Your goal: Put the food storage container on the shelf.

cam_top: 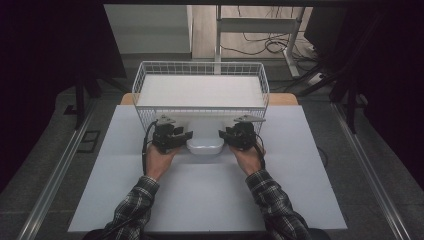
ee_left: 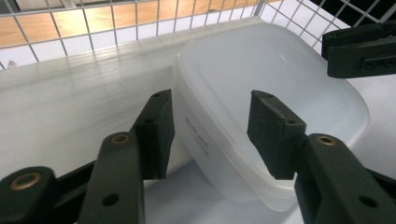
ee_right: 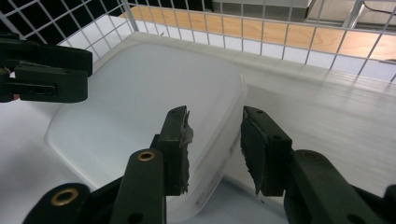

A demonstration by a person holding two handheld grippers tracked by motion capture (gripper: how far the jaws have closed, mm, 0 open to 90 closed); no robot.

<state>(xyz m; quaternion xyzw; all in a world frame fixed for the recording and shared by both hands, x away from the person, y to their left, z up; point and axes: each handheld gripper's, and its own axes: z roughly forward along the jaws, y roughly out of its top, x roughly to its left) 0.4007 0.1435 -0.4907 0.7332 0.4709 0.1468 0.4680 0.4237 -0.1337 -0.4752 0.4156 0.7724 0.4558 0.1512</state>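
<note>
A white lidded plastic container point(cam_top: 205, 136) lies on the table with its far end against the front of a white wire basket point(cam_top: 200, 65). My left gripper point(cam_top: 187, 136) is at its left side and my right gripper point(cam_top: 223, 135) at its right side, both pointing inward. In the left gripper view my left gripper point(ee_left: 210, 126) is open, with the container's point(ee_left: 280, 79) rim in the gap. In the right gripper view my right gripper point(ee_right: 215, 140) is open around the opposite rim of the container point(ee_right: 140, 93). Neither gripper's pads visibly press on it.
The table point(cam_top: 150, 190) has a pale sheet on it. The basket point(ee_left: 93, 23) holds a flat white board and stands at the table's far edge. Beyond are a desk frame point(cam_top: 260, 25) and floor cables point(cam_top: 272, 47). Dark floor lies on both sides.
</note>
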